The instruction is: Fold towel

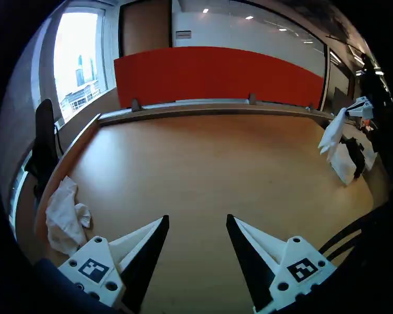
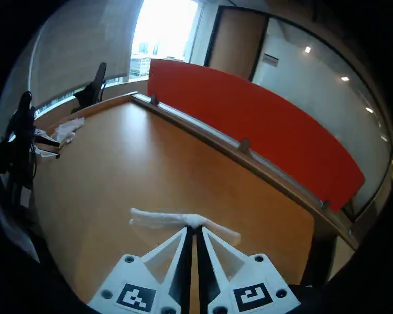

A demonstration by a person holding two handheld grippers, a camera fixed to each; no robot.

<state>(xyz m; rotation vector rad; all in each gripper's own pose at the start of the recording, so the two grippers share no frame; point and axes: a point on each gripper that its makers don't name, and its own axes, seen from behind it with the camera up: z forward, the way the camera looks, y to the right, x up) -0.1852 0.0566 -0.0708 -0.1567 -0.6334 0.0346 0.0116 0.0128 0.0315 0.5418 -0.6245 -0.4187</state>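
Observation:
In the left gripper view my left gripper [image 1: 196, 222] stands open low over the bare wooden table [image 1: 207, 167], with nothing between its fingers. A crumpled white towel [image 1: 64, 214] lies at the table's left edge, just left of this gripper. Far right, the right gripper [image 1: 361, 107] holds a second white towel [image 1: 334, 137] that hangs down from it. In the right gripper view my right gripper [image 2: 195, 229] is shut on that white towel [image 2: 160, 219], which spreads out to both sides of the fingertips above the table. The crumpled towel [image 2: 69, 129] shows far left.
A red partition [image 1: 217, 76] with a rail runs along the table's far edge. A black office chair [image 1: 43, 144] stands beyond the left edge, by the window. A person's dark sleeve [image 2: 19, 138] is at the far left of the right gripper view.

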